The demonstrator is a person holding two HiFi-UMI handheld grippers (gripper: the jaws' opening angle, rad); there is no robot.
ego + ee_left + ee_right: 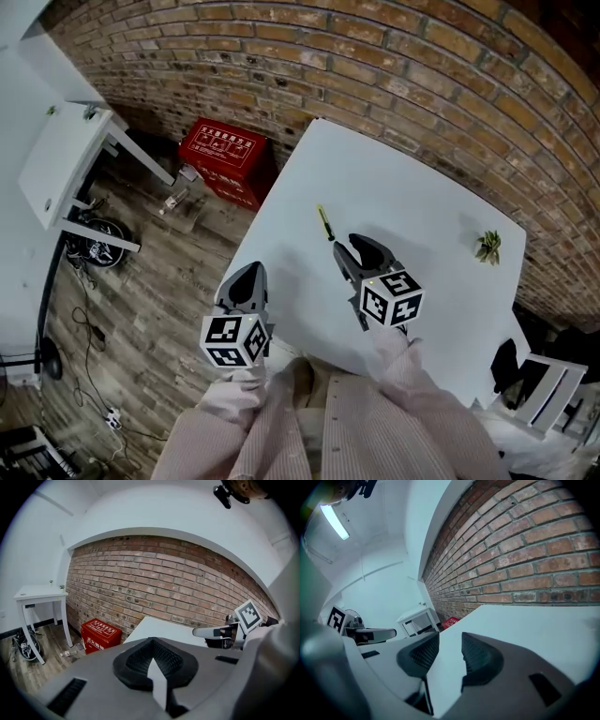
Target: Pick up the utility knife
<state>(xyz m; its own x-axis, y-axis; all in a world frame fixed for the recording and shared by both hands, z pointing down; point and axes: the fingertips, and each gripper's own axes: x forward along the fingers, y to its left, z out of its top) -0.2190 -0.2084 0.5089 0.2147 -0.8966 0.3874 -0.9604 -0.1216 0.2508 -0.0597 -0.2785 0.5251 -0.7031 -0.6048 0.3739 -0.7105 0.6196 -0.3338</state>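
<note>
The utility knife (pixel 324 223), slim with a yellow and black body, lies on the white table (pixel 412 202) near its left side. My right gripper (pixel 362 247) hovers just short of the knife, a little to its right, open with nothing between the jaws (pixel 450 646). My left gripper (pixel 247 275) hangs over the table's left edge, shut and empty (pixel 152 657). Neither gripper view shows the knife.
A small green plant (pixel 487 246) sits near the table's right edge. A brick wall (pixel 394 66) runs behind the table. On the wooden floor to the left stand a red box (pixel 228 155) and a white side table (pixel 66 159).
</note>
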